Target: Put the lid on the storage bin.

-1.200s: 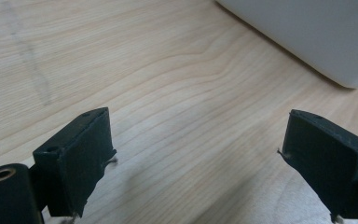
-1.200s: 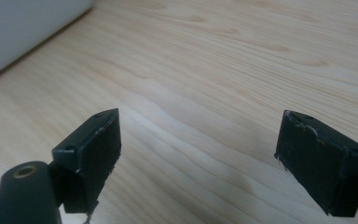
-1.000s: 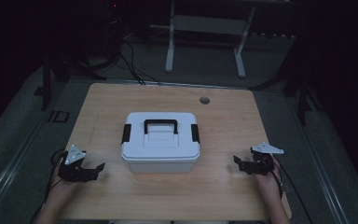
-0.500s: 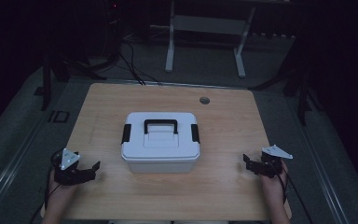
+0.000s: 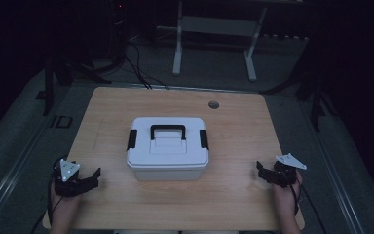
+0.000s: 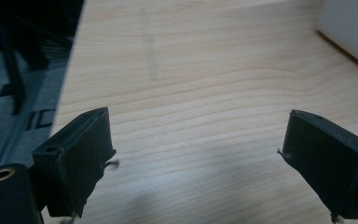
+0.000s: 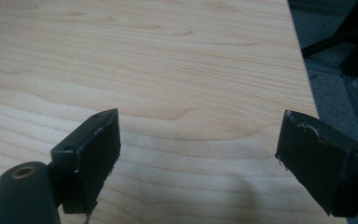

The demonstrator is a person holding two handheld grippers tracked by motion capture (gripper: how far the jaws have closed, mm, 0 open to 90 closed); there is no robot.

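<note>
Two grippers rest low over the wooden table [image 5: 233,195], jaws spread wide and holding nothing. Between them sits the white box [image 5: 168,148], well right of the left gripper [image 5: 93,177] and well left of the right gripper [image 5: 261,170], its black handle [image 5: 168,129] lying flat on the lid.

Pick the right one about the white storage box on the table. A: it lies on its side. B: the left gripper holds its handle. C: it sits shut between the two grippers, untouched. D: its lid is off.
C: the white box stands upright, lid on, with the left gripper and right gripper open on either side, apart from it.
</note>
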